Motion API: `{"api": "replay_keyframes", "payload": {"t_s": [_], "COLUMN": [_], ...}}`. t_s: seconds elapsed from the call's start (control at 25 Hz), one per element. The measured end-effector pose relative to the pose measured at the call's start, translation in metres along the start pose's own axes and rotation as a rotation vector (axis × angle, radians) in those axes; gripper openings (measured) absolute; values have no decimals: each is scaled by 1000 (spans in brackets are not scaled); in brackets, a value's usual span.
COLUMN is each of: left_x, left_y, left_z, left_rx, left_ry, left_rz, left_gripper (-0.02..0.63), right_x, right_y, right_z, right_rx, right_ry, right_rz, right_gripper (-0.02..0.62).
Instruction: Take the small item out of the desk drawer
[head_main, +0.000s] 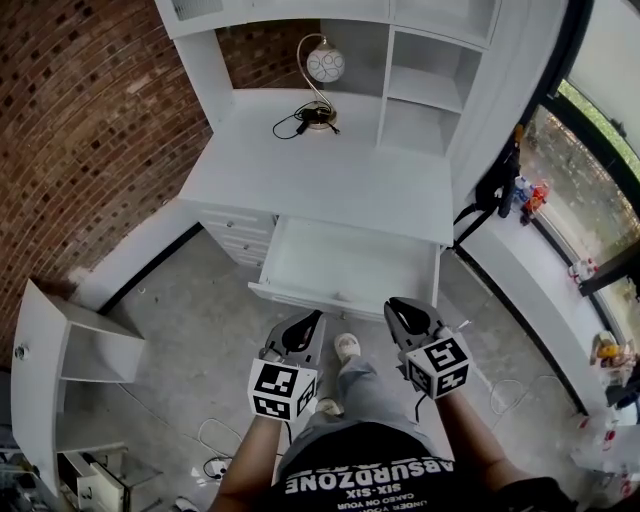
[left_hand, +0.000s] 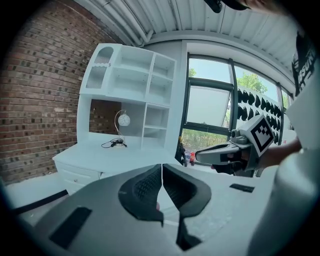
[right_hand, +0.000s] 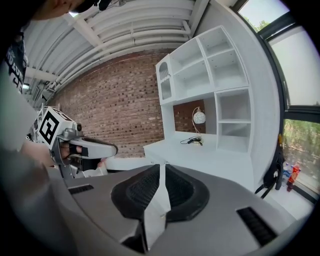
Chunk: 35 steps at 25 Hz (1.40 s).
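The small item (right_hand: 156, 212), a thin white folded piece, sits pinched between the pads of your right gripper (right_hand: 161, 172). Its jaws are pressed together on the piece, which sticks out below them. In the head view, your right gripper (head_main: 397, 304) is held out in front of you, just short of the front edge of the open drawer (head_main: 340, 262) and over the floor (head_main: 200, 320). The item is therefore clear of the drawer. It is too small to pick out in the head view.

Your left gripper (left_hand: 162, 172) is beside it, level with it and a little apart. Its jaws are closed pad to pad with nothing between them. In the head view its tips (head_main: 317, 316) also stop just short of the drawer's front edge.

The drawer is pulled out from under the front edge of the desk (head_main: 310, 170), towards the desk's right side. At the back edge of the desk top stands a lamp (head_main: 324, 70) with a round shade, and a dark cable (head_main: 292, 125) is coiled at its base. White shelves (head_main: 425, 95) rise above the back right corner. A brick wall (head_main: 80, 120) runs along the left and a window (head_main: 590, 170) along the right. A separate white cabinet (head_main: 60, 350) stands on the floor to your left.
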<state>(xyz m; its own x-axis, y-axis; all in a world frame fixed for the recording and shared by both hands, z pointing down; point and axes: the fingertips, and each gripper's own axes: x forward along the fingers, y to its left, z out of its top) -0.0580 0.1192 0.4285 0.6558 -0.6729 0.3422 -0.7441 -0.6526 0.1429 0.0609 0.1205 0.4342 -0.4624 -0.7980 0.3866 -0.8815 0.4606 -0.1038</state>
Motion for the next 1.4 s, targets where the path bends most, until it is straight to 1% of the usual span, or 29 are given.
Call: {"api": "replay_keyframes", "payload": {"t_s": [0.2, 0.36, 0.48, 0.72, 0.96, 1.28, 1.4], "left_x": [25, 43, 54, 72, 89, 112, 118], "left_y": [27, 45, 57, 84, 104, 120, 125], "left_z": [11, 18, 26, 34, 37, 34, 33], "left_rx": [-10, 17, 21, 10, -6, -30, -37], "left_ry": [1, 13, 10, 13, 21, 40, 47], "left_rz": [9, 16, 16, 40, 54, 76, 90], "left_gripper": [11, 11, 11, 11, 11, 11, 11], "right_x": [34, 59, 78, 112, 143, 173, 184], "right_y": [-21, -35, -42, -56, -63, -76, -79], "right_z": [13, 17, 19, 22, 14, -10, -24], "right_rx": [9, -12, -39, -67, -88, -94, -102], "right_ry": [14, 46, 79, 122, 190, 281, 332], "right_rz": [33, 60, 78, 107, 168, 234, 267], "right_gripper": [107, 180, 213, 215, 214, 214, 213]}}
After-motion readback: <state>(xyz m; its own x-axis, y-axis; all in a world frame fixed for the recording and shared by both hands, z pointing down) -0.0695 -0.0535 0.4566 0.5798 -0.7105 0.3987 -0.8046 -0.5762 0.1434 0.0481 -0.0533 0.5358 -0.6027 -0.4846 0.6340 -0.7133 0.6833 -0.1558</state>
